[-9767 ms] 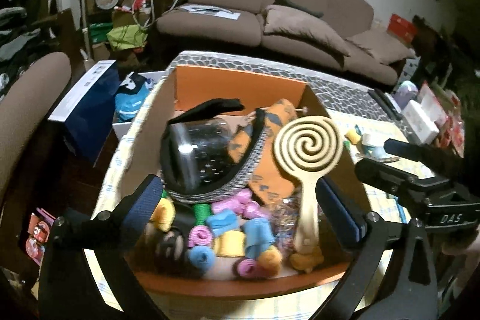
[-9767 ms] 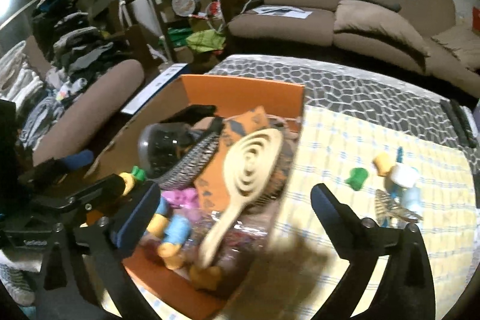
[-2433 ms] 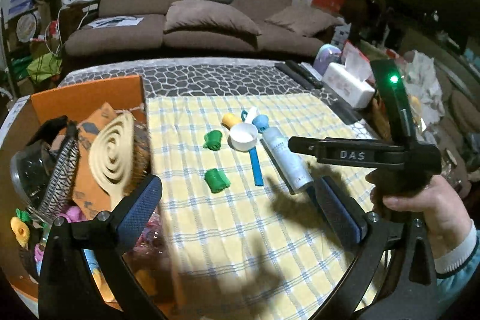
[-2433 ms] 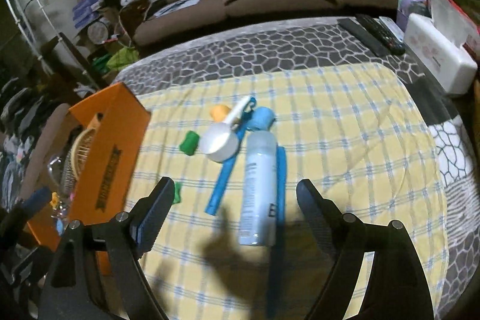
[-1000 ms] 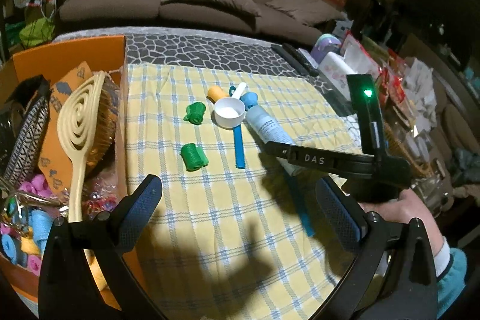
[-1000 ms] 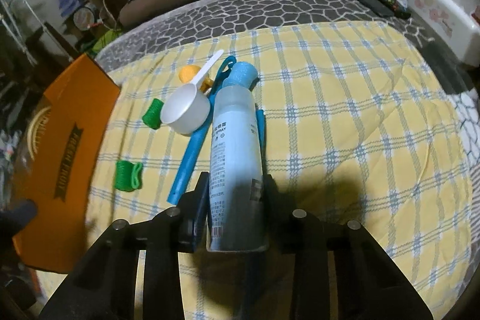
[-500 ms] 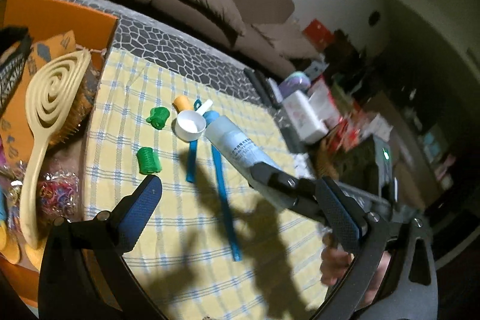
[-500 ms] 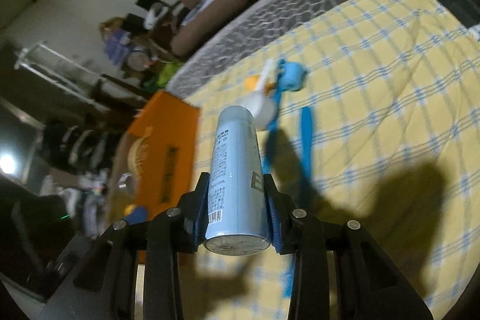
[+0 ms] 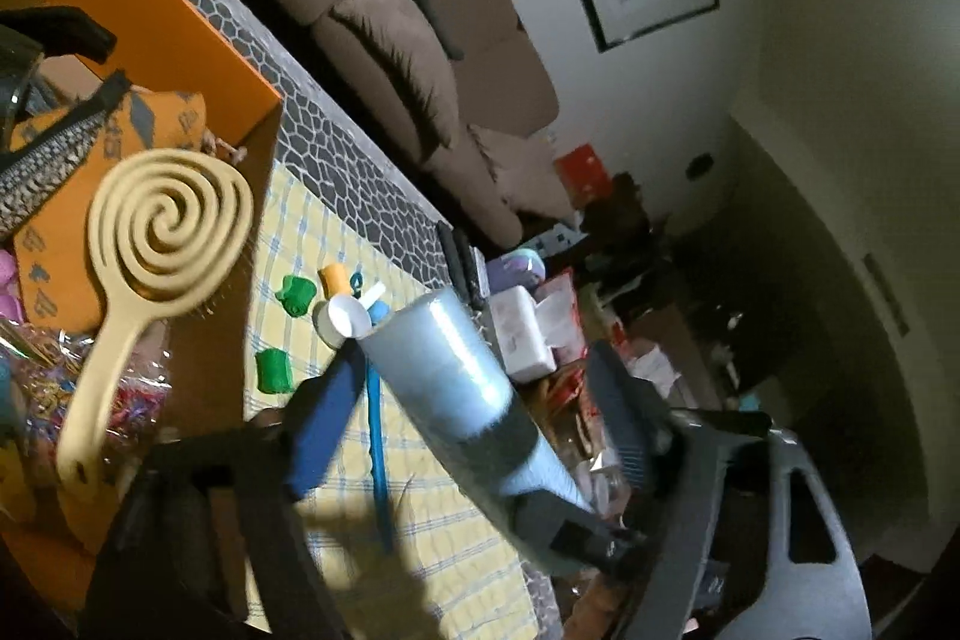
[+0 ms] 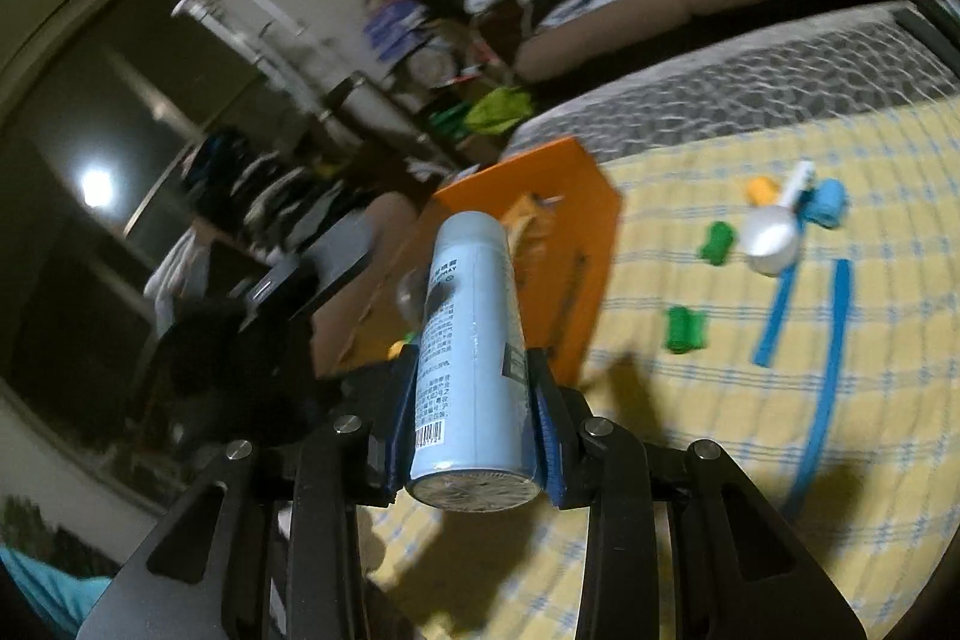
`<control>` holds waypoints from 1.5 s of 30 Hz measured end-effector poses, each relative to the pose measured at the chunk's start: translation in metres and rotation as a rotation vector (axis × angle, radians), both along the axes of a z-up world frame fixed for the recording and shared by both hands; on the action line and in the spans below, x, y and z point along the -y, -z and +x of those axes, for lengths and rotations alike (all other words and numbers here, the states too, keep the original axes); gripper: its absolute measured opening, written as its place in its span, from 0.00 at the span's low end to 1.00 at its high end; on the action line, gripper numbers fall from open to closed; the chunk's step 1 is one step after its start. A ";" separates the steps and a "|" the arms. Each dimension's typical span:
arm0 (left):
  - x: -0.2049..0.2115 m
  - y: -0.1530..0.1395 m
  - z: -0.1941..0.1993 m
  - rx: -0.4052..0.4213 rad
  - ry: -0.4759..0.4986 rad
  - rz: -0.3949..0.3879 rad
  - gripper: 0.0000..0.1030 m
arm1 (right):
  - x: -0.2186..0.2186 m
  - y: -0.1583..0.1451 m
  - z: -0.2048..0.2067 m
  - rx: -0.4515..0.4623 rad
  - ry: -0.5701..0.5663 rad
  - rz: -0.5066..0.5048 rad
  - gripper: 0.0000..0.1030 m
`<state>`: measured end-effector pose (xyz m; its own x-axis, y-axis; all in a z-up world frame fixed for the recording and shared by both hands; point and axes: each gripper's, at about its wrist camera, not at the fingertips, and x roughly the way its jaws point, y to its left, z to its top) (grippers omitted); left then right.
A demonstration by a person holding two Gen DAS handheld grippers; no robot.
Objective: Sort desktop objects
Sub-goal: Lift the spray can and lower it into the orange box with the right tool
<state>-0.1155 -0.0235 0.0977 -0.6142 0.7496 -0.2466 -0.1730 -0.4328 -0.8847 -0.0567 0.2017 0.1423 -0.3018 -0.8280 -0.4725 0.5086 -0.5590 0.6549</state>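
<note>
The right tool (image 10: pixel 474 436) grips the pale blue spray can (image 10: pixel 471 340) aloft near the already crowded orange box (image 10: pixel 576 244), the left tool (image 9: pixel 462 430) gapes empty, and 3 rollers, a scoop (image 10: pixel 774 235) and 2 blue strips still wait on the bench (image 10: pixel 750 460).
</note>
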 end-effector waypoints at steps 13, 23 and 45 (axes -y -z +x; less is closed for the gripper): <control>0.065 0.010 -0.015 0.054 -0.091 -0.037 0.39 | 0.063 0.001 -0.003 -0.028 -0.078 0.026 0.33; 0.121 0.029 -0.014 0.143 -0.153 -0.189 0.38 | 0.148 0.028 0.001 -0.075 -0.170 0.167 0.33; 0.184 0.010 0.022 0.156 -0.300 -0.394 0.39 | 0.239 0.075 0.023 -0.218 -0.363 0.411 0.33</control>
<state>-0.0932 -0.2076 0.0880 -0.7215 0.3778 -0.5803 0.1305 -0.7489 -0.6497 -0.0332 -0.0375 0.0675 -0.1596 -0.6582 -0.7357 0.8131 -0.5103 0.2801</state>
